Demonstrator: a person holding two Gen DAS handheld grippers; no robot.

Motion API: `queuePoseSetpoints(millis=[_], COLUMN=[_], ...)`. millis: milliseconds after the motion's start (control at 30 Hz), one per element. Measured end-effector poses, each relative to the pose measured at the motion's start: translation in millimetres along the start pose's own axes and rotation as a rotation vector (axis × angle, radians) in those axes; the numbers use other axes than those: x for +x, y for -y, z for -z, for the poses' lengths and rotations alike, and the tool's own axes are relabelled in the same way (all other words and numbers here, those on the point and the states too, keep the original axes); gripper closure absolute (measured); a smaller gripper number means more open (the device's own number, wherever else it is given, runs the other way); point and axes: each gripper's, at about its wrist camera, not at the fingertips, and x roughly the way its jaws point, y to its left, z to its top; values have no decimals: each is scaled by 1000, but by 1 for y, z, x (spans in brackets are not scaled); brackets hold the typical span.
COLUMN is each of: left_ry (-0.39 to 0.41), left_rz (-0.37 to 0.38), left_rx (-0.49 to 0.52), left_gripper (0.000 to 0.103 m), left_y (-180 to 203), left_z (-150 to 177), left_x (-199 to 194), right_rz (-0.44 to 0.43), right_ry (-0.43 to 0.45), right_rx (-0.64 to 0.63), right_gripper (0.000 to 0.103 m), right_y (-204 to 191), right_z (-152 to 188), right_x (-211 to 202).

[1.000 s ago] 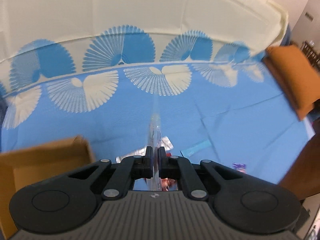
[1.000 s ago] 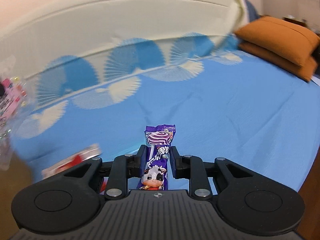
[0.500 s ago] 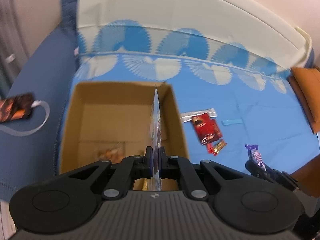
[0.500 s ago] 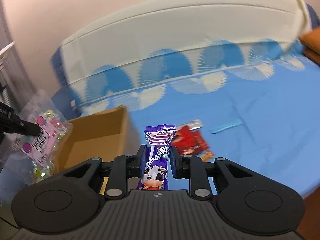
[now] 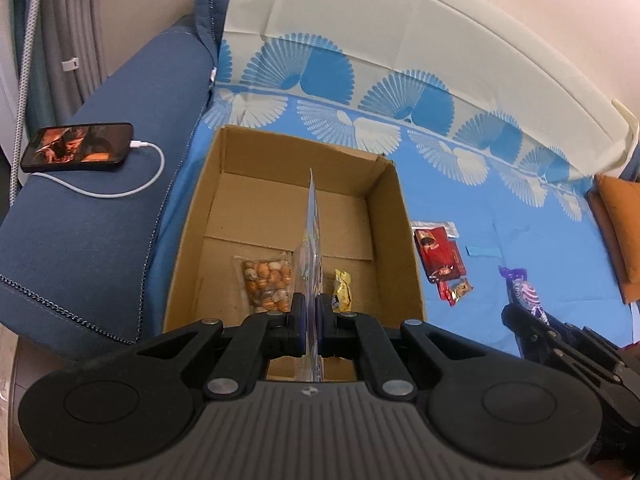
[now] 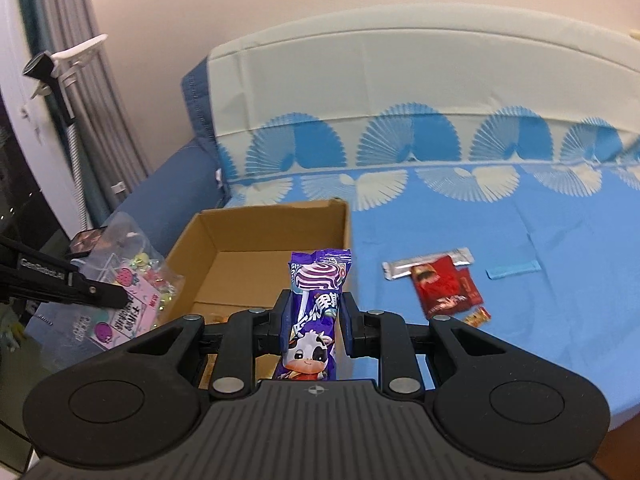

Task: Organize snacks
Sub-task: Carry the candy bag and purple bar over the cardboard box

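Note:
My left gripper (image 5: 311, 312) is shut on a clear candy bag (image 5: 311, 236), seen edge-on, hanging above the open cardboard box (image 5: 196, 240). In the box lie a bag of speckled nuts (image 5: 266, 284) and a yellow candy (image 5: 343, 286). My right gripper (image 6: 314, 320) is shut on a purple lollipop packet (image 6: 316, 304) with a cartoon cow, held just right of the box (image 6: 276, 228). The right wrist view shows the left gripper (image 6: 120, 300) at the far left with the clear bag (image 6: 132, 304) and its pink label. Red snack packets (image 6: 440, 284) lie on the blue sheet.
A small red-and-gold candy (image 5: 460, 289) and a blue strip (image 6: 512, 270) lie by the red packets (image 5: 438, 254). A phone (image 5: 76, 152) on a white cable rests on the dark blue armrest left of the box. An orange cushion (image 5: 618, 232) is at the far right.
Both views have swung left, bringing the box fully into sight. My left gripper has carried the clear bag over the box. My right gripper has risen and moved beside the box with the purple packet.

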Motion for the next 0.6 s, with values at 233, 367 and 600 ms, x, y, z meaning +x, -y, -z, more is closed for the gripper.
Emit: queuePoseSetpoints(millis=[233,367,600], left_ry=[18,17,10], left_rz=[1,0,-1], left_rx=[-8,-16,-18], left_gripper=[98,98,98], left_y=[-12,-14,-18], left_z=[1,-1,-4], left_x=[-3,0,7], right_rz=[-12,-15,-25], right_ry=[-19,-27,-39], right_rx=[-46,-62,-78], right_gripper=[77,77,77], right_y=[-20,-24,-30], right_z=[-1,-4,-9], right_x=[4,11,24])
